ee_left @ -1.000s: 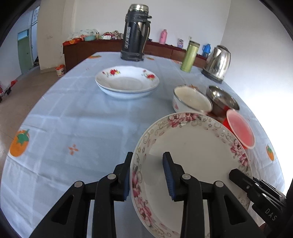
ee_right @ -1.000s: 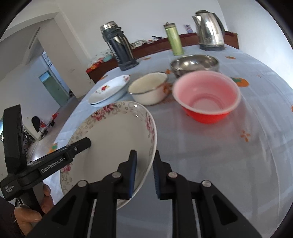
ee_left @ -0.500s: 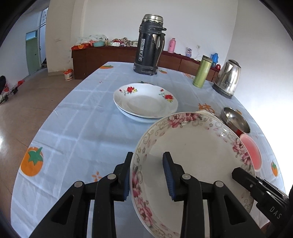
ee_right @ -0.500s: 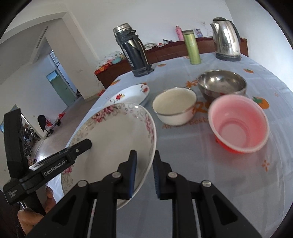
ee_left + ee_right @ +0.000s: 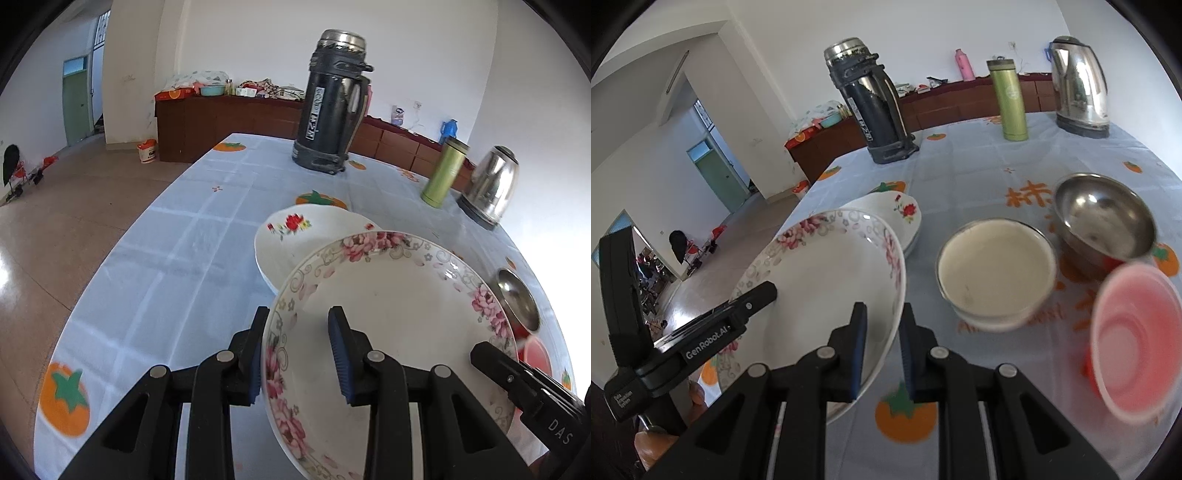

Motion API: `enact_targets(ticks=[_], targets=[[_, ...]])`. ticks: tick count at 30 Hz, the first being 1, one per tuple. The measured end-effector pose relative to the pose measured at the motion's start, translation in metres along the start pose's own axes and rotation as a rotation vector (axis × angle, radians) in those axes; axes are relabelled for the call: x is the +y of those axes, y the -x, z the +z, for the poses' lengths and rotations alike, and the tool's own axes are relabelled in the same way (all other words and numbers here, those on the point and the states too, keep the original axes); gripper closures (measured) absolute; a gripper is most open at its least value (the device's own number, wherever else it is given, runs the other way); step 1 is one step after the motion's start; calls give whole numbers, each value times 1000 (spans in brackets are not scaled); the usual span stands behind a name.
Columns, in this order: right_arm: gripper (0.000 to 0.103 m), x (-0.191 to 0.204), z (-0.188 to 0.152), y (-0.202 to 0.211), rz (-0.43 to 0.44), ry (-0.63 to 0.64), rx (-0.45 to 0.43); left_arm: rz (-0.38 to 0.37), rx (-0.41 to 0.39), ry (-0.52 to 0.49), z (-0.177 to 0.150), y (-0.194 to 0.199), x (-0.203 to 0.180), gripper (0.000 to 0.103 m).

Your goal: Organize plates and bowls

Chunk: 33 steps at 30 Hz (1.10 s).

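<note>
Both grippers hold one pink-flowered plate (image 5: 391,314) above the table, tilted. My left gripper (image 5: 297,358) is shut on its left rim. My right gripper (image 5: 882,350) is shut on its right rim; the plate also shows in the right wrist view (image 5: 827,288). Just beyond it a stack of white plates with red flowers (image 5: 295,236) rests on the tablecloth, partly hidden by the held plate. A white enamel bowl (image 5: 995,269), a steel bowl (image 5: 1104,218) and a pink plastic bowl (image 5: 1134,343) stand to the right.
A dark thermos flask (image 5: 332,103), a green bottle (image 5: 443,173) and a steel kettle (image 5: 489,188) stand at the back of the table. The table's left edge (image 5: 122,236) drops to the floor. A wooden sideboard (image 5: 229,122) lines the far wall.
Both grippers have carried the flowered plate to the left and forward. It now hangs right in front of the white plate stack, and the bowls have fallen away to the right.
</note>
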State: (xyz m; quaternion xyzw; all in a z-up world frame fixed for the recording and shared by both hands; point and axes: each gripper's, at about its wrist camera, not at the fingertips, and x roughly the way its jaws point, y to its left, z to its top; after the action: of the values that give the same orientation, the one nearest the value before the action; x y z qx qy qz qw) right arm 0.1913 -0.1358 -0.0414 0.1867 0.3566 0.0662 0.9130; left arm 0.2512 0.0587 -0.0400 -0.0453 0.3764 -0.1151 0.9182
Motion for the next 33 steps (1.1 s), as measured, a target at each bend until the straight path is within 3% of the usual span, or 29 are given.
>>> enact_targets(ticks=[12,25,33], targets=[[85,0,46,-74,-63,24,83,-3,44,43,40,-76,19,68],[85,7,59,-110,-118,64,134,55,50,42,60,-107,26,68],[81,9,64,-121,-143,57,112,68,40,49,63,-118,26,68]])
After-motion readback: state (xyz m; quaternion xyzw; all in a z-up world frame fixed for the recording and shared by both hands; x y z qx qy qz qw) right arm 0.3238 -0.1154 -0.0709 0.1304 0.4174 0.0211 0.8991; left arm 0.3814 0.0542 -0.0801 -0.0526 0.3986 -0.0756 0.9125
